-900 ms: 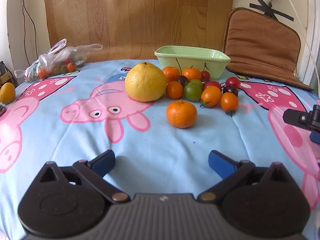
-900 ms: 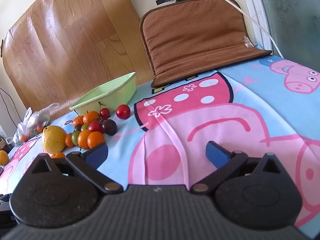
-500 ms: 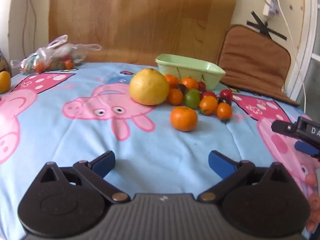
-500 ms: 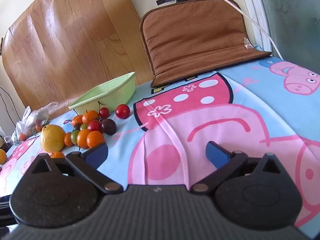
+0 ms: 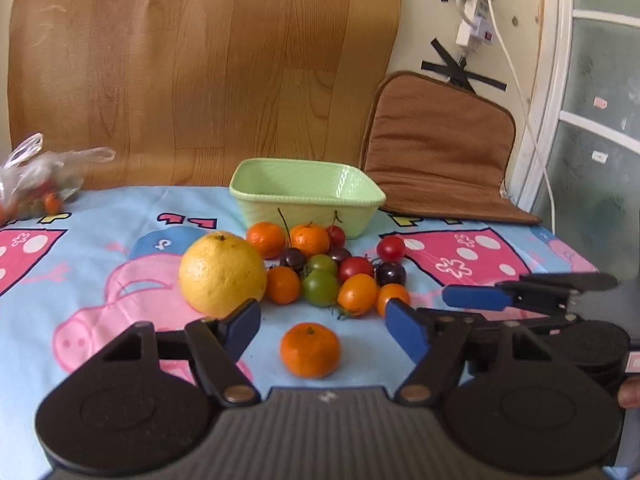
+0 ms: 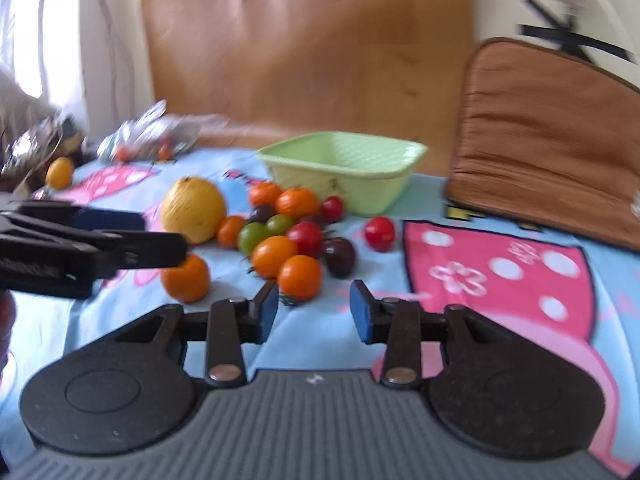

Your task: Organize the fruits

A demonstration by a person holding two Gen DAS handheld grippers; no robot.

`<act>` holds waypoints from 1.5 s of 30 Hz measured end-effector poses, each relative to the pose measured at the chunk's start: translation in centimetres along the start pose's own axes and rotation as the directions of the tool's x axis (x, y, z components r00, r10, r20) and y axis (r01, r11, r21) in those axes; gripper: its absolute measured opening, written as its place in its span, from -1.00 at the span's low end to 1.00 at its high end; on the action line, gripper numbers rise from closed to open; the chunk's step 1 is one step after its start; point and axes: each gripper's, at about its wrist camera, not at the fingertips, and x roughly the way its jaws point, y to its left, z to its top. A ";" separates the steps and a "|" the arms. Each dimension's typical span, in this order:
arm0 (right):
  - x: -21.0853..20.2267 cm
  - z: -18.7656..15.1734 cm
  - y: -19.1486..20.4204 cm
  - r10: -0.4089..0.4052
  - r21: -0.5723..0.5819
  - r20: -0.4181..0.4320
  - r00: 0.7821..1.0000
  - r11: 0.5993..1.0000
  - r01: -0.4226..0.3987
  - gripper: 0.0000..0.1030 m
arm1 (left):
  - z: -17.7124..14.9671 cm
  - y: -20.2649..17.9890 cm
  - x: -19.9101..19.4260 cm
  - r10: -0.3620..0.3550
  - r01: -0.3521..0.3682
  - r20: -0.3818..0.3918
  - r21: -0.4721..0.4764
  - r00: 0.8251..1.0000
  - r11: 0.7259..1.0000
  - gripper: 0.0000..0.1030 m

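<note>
The fruits sit in a pile on the cartoon blanket (image 5: 100,280), right in front of the green basket (image 5: 308,196), which has nothing in it that we can see. We guess the basket is where they should go, so it waits close behind them. One small orange (image 5: 310,350) lies alone, nearer to us than the pile. The big yellow fruit (image 5: 222,274) sits at the left side of the pile, touching a little orange one.

Our left gripper (image 5: 322,326) is open, with the lone orange showing in the gap between its blue pads, not pinched. It looks lined up to grab that one first (it is the easiest to reach). Our right gripper (image 6: 313,310) is open only a little, holding nothing, near an orange tomato (image 6: 300,276).
</note>
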 end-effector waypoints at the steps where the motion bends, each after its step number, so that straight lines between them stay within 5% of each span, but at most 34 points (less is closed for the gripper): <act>1: 0.5 0.2 0.1 0.008 -0.011 -0.007 1.000 1.000 -0.008 -0.18 | 0.0 0.0 0.4 0.001 -0.001 -0.007 -0.005 1.000 1.000 0.36; 6: 3.0 0.9 0.2 0.035 -0.037 -0.056 0.998 0.999 -0.037 -0.20 | -0.8 0.6 1.9 0.013 -0.013 -0.068 -0.003 0.998 1.000 0.19; 8: 3.5 0.7 -0.1 0.035 -0.034 -0.064 0.997 0.999 -0.037 -0.23 | -1.0 0.9 2.4 0.008 -0.008 -0.096 -0.005 0.995 1.000 -0.25; 9: 3.3 0.6 -0.1 0.044 -0.032 -0.053 0.998 0.998 -0.046 -0.38 | -1.2 1.0 2.6 0.006 -0.007 -0.108 -0.005 0.994 1.000 -0.27; 13: 1.6 0.6 -0.5 0.084 -0.010 -0.040 0.996 0.996 -0.084 -0.39 | -0.3 1.3 1.0 -0.063 0.061 -0.081 -0.035 0.995 0.998 -0.29; 19: 0.4 6.1 -2.0 0.086 -0.038 0.119 0.989 0.996 -0.082 -0.39 | 8.3 1.5 2.6 -0.077 0.076 0.055 0.025 0.996 0.997 -0.28; 25: 9.6 11.8 -5.0 0.000 -0.002 0.049 0.999 1.000 0.000 -0.38 | 13.9 2.9 12.9 0.005 -0.002 -0.096 0.027 0.995 1.000 -0.28; 30: 14.0 11.4 -5.9 -0.028 -0.027 -0.053 0.998 0.999 0.027 -0.37 | 13.7 3.6 17.5 0.063 -0.053 -0.219 0.055 0.974 0.997 -0.27; 33: 14.4 10.9 -6.0 -0.035 -0.035 -0.069 0.997 0.999 0.033 -0.32 | 14.0 4.0 18.0 0.057 -0.044 -0.220 0.062 0.974 0.997 -0.18; 38: 12.0 10.9 -8.2 -0.039 0.106 0.020 0.999 0.994 0.036 -0.16 | 14.7 6.4 15.7 0.119 -0.116 -0.093 0.042 0.988 0.992 0.01; 41: 11.2 10.4 -10.5 -0.041 0.260 0.037 0.998 0.965 0.030 -0.08 | 14.9 8.5 16.5 0.182 -0.182 -0.139 0.014 0.974 0.983 -0.05; 45: 12.2 9.7 -11.8 0.012 0.379 -0.028 1.000 0.925 0.000 -0.09 | 14.4 9.9 18.2 0.134 -0.146 -0.257 -0.028 0.957 0.989 -0.35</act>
